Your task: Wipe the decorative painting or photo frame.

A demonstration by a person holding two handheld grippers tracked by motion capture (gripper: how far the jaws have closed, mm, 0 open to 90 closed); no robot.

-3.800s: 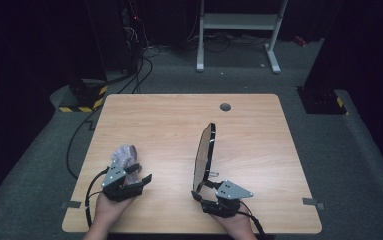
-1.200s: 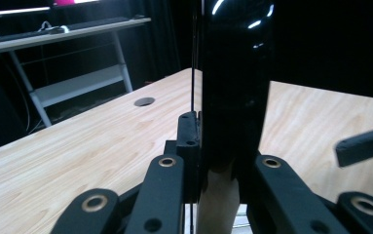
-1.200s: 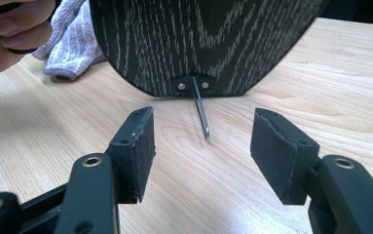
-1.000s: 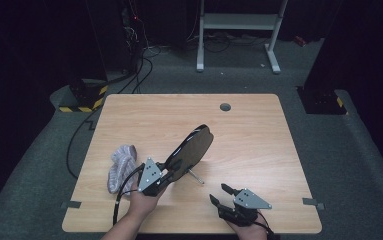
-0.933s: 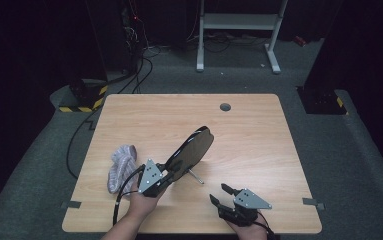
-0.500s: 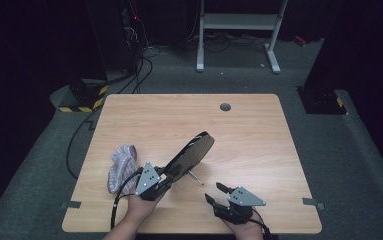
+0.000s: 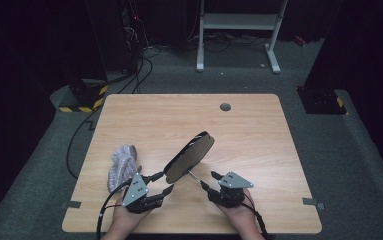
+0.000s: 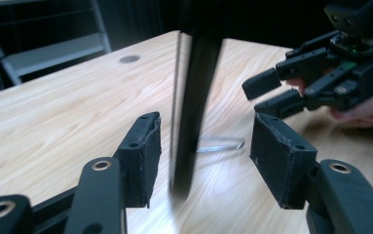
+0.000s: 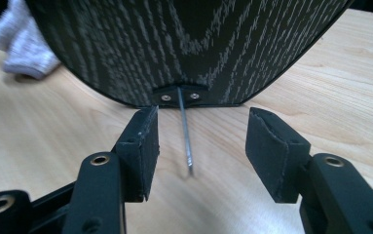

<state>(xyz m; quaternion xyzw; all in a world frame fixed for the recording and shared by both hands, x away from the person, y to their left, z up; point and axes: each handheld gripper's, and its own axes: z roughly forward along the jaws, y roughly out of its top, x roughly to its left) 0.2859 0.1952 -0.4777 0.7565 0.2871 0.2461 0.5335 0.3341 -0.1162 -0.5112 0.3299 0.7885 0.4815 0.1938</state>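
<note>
An oval table mirror [image 7: 190, 156] with a dark wood-grain back [image 9: 189, 44] stands tilted on the wooden table [image 7: 179, 115], propped on a thin wire leg [image 9: 186, 136]. My left gripper [image 7: 165, 182] is open; its jaws have just been opening, and the mirror's blurred edge [image 8: 194, 97] stands between the pads [image 8: 142, 156] without touching them. My right gripper [image 7: 209, 181] is open just right of the mirror. Its jaws have just been closing a little, with the wire leg between them untouched. A grey-white knitted cloth [image 7: 121, 160] lies left of the mirror.
A round cable hole [image 7: 225, 106] sits near the table's far edge. Beyond the table are a white metal stand [image 7: 239, 30] and cables on the dark floor. The other hand's gripper [image 8: 271, 92] shows close by in the left gripper view.
My left gripper has let go of the mirror and drawn back toward the near edge. My right gripper has moved left, up to the wire leg. The mirror stays tilted in place.
</note>
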